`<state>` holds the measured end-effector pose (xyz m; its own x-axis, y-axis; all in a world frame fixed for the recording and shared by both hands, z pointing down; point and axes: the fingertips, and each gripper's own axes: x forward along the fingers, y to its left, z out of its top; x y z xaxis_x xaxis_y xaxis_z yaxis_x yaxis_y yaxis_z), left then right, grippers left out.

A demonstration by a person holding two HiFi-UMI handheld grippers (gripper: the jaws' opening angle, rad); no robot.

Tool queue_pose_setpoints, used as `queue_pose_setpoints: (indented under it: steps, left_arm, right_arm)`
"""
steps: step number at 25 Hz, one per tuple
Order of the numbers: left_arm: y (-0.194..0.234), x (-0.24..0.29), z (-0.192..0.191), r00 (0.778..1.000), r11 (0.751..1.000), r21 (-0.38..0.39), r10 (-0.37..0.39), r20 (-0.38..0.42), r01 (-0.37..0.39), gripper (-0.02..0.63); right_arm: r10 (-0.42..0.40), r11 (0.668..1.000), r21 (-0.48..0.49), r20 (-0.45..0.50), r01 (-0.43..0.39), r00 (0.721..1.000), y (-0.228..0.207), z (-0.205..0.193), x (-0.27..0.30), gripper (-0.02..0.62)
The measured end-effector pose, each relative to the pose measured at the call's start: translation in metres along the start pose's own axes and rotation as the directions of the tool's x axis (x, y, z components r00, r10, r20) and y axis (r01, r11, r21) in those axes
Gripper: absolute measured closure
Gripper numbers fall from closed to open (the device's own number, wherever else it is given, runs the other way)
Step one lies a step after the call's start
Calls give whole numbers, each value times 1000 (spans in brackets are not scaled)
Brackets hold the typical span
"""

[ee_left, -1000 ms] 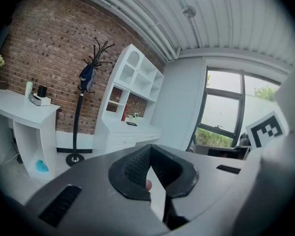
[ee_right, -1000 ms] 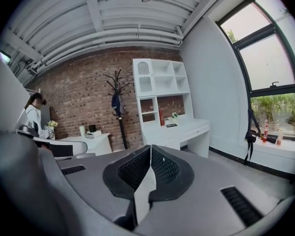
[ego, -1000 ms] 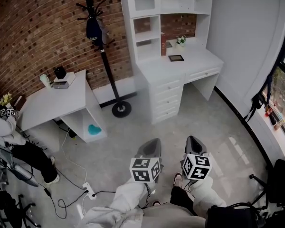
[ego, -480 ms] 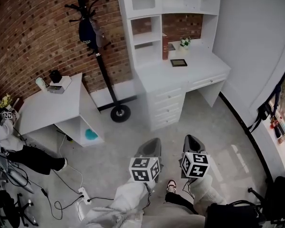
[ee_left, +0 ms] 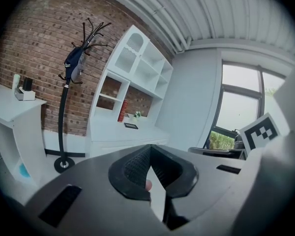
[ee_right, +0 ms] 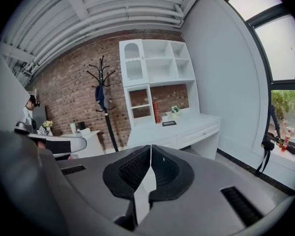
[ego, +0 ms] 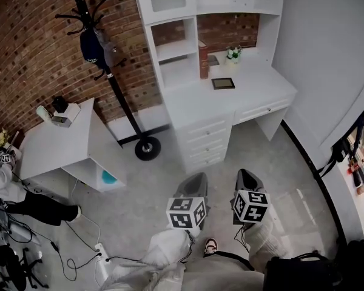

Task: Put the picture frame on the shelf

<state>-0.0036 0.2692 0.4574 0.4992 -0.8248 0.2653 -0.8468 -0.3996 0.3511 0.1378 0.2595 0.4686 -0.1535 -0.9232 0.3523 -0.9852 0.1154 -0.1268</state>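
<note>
— Where is the picture frame (ego: pixel 223 83) from you?
— Flat on the tabletop (ego: pixel 255 91), straight ahead, well apart, long side across my view. Left gripper (ego: pixel 194 183) and right gripper (ego: pixel 247 179) are equally near; both jaws pressed together, holding nothing.
— Room to move?
— Open floor (ego: pixel 227 159) until the tabletop edge; the shelf (ego: pixel 170 48) stands behind it.

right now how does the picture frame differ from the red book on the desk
Pose: the picture frame lies flat on the desk, while the red book stands upright.
Colour: the picture frame is dark with a greyish middle; the red book is red.
Place: the picture frame sits out on the open desktop; the red book stands further back, beside the shelves.
Both rest on the same white desk, apart from each other.
</note>
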Motion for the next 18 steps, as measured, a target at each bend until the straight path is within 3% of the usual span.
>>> queue_pose_setpoints:
  steps: [8, 18]
  left_arm:
    - [-8, 51, 14, 1000, 1000, 24, 5, -3, -5, 603]
    - [-4, 94, 12, 999, 999, 39, -7, -35, 8, 603]
  right_arm:
    - [-30, 1000, -2, -2, 30, 1000, -48, 21, 37, 571]
    - [-18, 1000, 7, -91, 19, 996, -66, -3, 64, 571]
